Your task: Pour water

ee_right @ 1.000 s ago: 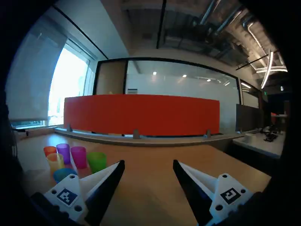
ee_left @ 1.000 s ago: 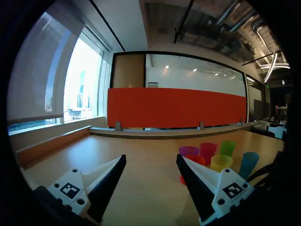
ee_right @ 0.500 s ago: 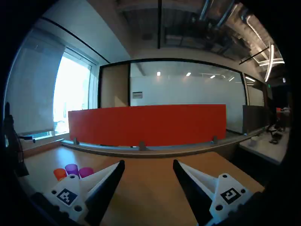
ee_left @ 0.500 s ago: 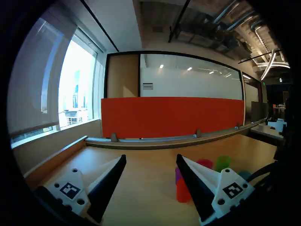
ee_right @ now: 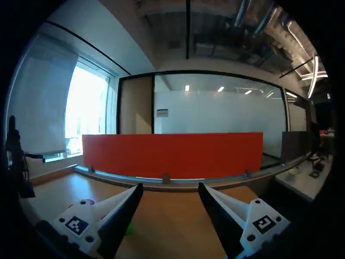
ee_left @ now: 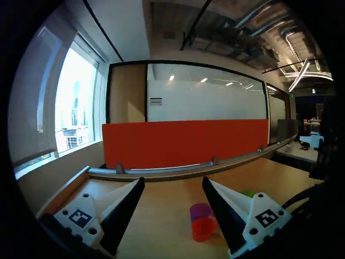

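Clearly, the left gripper point(ee_left: 172, 179) and right gripper point(ee_right: 170, 185) both gape, holding nothing. On the tabletop point(ee_left: 164, 224), well short of its far edge, the purple cup point(ee_left: 200, 211) and red cup point(ee_left: 203, 228) crowd together, so grabbing one could topple its neighbour and spill water.

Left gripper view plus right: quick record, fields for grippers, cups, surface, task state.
left gripper: fingers open, holding nothing
right gripper: fingers open, holding nothing
cups: purple cup upright; red cup upright, nearer the camera; green cup mostly hidden behind a finger
surface: wooden table
backdrop: orange divider
task state: no cup grasped yet
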Demonstrator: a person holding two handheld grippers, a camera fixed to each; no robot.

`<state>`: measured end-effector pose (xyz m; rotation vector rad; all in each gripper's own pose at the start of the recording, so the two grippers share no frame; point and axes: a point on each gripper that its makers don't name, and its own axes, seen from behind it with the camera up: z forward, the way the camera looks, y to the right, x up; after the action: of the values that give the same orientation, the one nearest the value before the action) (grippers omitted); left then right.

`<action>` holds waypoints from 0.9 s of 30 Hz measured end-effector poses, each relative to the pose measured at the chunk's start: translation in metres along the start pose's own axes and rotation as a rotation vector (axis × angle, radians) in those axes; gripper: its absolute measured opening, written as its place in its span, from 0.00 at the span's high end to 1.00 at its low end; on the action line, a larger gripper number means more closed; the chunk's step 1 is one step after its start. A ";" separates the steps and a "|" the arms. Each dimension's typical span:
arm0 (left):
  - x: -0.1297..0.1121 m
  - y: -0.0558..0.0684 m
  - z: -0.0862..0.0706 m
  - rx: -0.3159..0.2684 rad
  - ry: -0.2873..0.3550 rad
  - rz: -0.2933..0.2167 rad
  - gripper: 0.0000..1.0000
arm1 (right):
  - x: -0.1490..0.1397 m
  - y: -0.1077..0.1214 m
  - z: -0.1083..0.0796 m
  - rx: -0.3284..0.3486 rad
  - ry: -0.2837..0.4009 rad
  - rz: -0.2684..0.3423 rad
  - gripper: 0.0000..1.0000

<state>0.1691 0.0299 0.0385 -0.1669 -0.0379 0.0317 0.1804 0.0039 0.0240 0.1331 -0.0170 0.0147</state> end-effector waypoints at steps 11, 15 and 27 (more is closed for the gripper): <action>-0.006 0.043 -0.005 -0.178 -0.046 0.039 0.01 | 0.004 -0.013 0.000 0.105 -0.035 -0.013 0.01; -0.005 0.056 -0.008 -0.246 -0.058 0.018 0.01 | 0.007 -0.027 -0.002 0.184 -0.052 -0.033 0.01; -0.007 0.100 -0.020 -0.450 -0.086 0.061 0.01 | 0.010 -0.058 -0.009 0.371 -0.102 -0.070 0.01</action>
<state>0.1600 0.1248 0.0016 -0.6167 -0.1259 0.0911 0.1913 -0.0524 0.0079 0.5057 -0.1114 -0.0590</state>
